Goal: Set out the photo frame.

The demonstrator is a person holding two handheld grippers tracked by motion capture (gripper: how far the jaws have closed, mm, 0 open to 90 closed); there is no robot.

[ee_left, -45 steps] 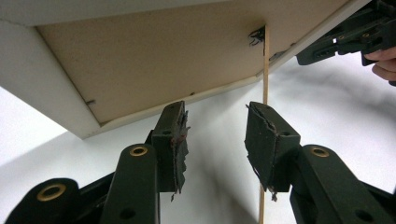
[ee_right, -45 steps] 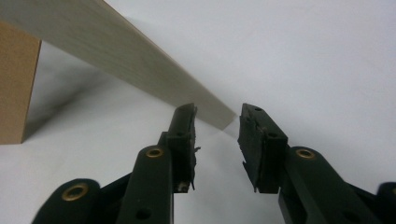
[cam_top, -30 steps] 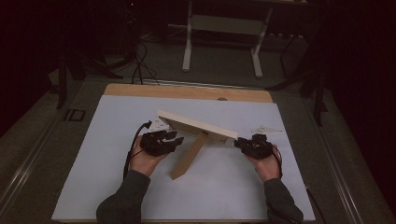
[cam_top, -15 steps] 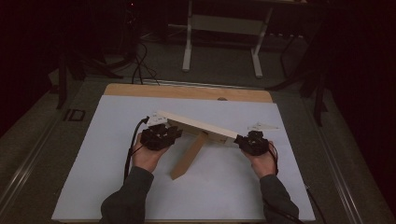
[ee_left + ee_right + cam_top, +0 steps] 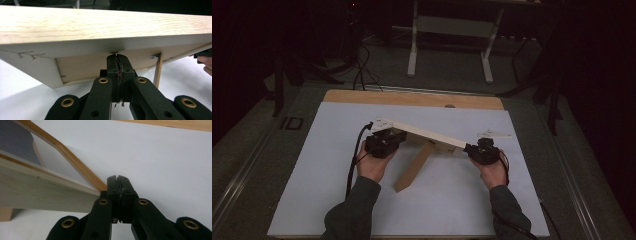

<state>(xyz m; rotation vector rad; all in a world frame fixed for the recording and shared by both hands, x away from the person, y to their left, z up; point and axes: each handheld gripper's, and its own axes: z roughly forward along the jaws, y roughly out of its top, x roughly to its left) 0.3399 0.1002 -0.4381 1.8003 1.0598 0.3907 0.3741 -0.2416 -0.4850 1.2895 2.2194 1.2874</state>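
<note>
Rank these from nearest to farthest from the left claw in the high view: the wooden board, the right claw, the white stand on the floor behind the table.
1. Wooden board: right at the left claw.
2. Right claw: at the board's other end.
3. White stand: on the floor beyond the table's far edge.

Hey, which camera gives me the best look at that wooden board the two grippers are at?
The high view: the wooden board shows end to end, slanting across the white table between the left gripper and right gripper. The left gripper view shows only its underside and edge up close; the right gripper view, one corner.
</note>
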